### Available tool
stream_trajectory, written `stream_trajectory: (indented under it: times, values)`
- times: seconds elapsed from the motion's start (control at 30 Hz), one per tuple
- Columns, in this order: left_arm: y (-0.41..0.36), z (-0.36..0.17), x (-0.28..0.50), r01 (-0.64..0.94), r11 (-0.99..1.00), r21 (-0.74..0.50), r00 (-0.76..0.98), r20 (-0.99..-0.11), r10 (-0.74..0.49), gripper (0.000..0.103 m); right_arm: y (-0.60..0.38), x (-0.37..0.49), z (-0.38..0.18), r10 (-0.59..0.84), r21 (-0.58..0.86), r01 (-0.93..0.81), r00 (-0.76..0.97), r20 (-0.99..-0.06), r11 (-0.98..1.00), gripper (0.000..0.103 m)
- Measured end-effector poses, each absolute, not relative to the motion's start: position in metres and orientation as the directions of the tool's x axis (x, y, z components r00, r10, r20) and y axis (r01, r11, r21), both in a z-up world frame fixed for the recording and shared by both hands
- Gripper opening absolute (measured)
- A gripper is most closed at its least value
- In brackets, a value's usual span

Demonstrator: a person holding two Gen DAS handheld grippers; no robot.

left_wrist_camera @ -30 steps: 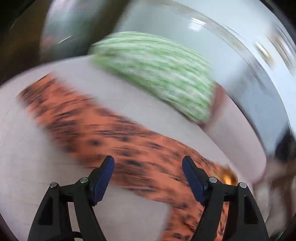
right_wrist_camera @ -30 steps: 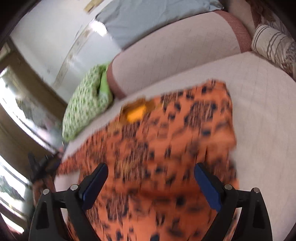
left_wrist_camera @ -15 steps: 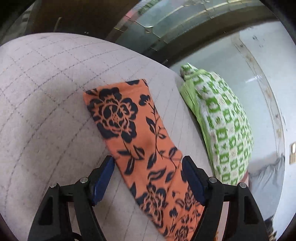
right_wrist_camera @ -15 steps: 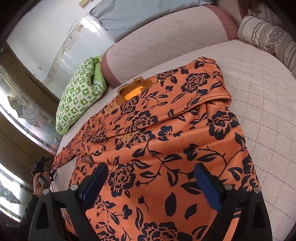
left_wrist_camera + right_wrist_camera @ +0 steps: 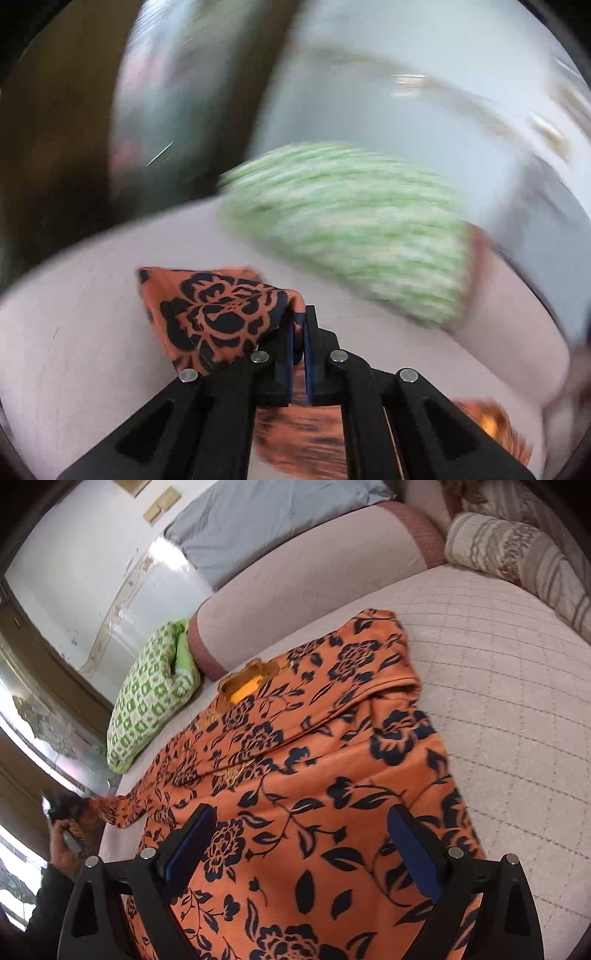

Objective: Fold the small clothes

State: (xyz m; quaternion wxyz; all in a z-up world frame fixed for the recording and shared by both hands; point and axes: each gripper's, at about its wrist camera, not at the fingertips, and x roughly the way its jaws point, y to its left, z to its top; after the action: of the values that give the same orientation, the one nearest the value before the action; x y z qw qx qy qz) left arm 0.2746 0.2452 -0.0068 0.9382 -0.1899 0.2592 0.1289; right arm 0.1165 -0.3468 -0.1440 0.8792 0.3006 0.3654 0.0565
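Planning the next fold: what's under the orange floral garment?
The orange floral garment lies spread on a quilted beige bed cover, bare beside it. Whatever lies directly beneath the cloth is covered. One sleeve end is pinched in the left gripper.

Left gripper (image 5: 300,325): jaws have just been closing and are now pinching a fold of orange cloth between the pads, tips aiming toward 12 o'clock. Right gripper (image 5: 301,843): jaws are standing wide apart, angling downward. In the right wrist view, the left hand (image 5: 61,843) is showing at 8 o'clock, dark sleeve trailing.
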Motion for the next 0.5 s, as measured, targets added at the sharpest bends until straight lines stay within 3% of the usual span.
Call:
stream_trajectory:
  times: [0.17, 0.27, 0.43, 0.47, 0.5]
  values:
    - [0.059, 0.043, 0.267, 0.035, 0.990, -0.139, 0.910, -0.404, -0.089, 0.004, -0.366, 0.102, -0.152, 0.298, 0.608, 0.153, 0.762, -0.575, 0.779, 0.095]
    - [-0.036, 0.033, 0.264, 0.193, 0.979, -0.057, 0.889, -0.412, -0.199, 0.004, -0.376, 0.094, -0.154, 0.280, 0.612, 0.163, 0.779, -0.561, 0.774, 0.095]
    - [-0.152, -0.058, 0.286, 0.342, 0.934, 0.107, 0.765, -0.609, -0.210, 0.010, -0.394, 0.086, -0.162, 0.290, 0.658, 0.184, 0.789, -0.542, 0.731, 0.095]
    - [-0.167, -0.084, 0.292, 0.379, 0.915, 0.142, 0.718, -0.669, -0.194, 0.022, -0.395, 0.086, -0.163, 0.297, 0.665, 0.182, 0.788, -0.539, 0.724, 0.095]
    - [-0.180, -0.118, 0.299, 0.444, 0.882, 0.160, 0.621, -0.764, -0.174, 0.028, -0.395, 0.086, -0.163, 0.302, 0.667, 0.182, 0.785, -0.541, 0.722, 0.095]
